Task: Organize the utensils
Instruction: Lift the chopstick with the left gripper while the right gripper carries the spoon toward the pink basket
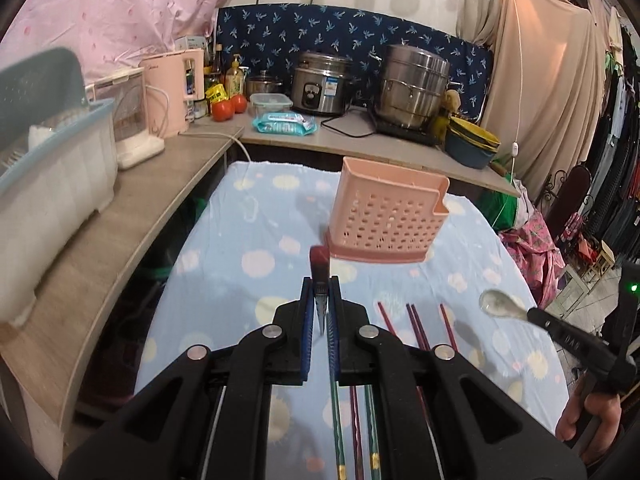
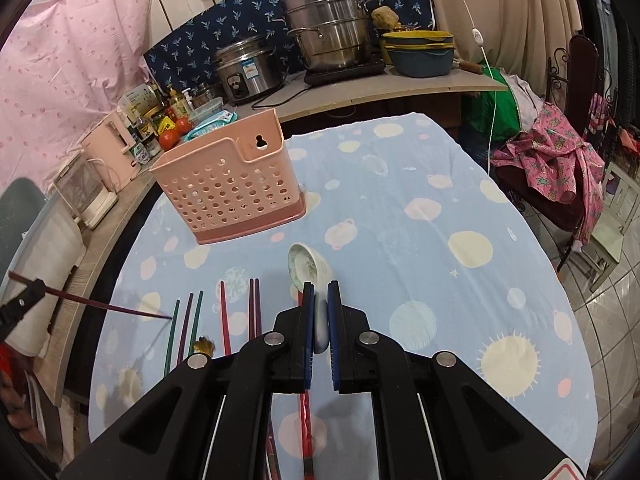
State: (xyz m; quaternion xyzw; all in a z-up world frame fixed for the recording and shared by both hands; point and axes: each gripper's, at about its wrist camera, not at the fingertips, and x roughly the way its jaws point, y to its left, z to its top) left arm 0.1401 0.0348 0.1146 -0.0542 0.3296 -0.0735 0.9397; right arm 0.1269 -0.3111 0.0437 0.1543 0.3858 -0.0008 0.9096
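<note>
A pink perforated utensil holder [image 1: 386, 218] stands on the blue spotted tablecloth; it also shows in the right wrist view [image 2: 232, 188]. My left gripper [image 1: 321, 282] is shut on a dark red chopstick [image 1: 320, 268] and holds it above the table, short of the holder; the chopstick also shows in the right wrist view [image 2: 100, 304]. My right gripper [image 2: 321, 286] is shut on a white ceramic spoon [image 2: 308, 266], held above the table; the spoon also shows in the left wrist view [image 1: 502, 305]. Several coloured chopsticks [image 2: 224, 320] lie on the cloth at the near left.
A wooden counter [image 1: 120, 216] runs along the left and back, with a dish rack [image 1: 48, 168], pink kettle [image 1: 172, 88], tomatoes, rice cooker [image 1: 320, 84], steel steamer pot [image 1: 414, 84] and stacked bowls [image 1: 472, 140]. A chair with clothes [image 2: 560, 168] stands to the right.
</note>
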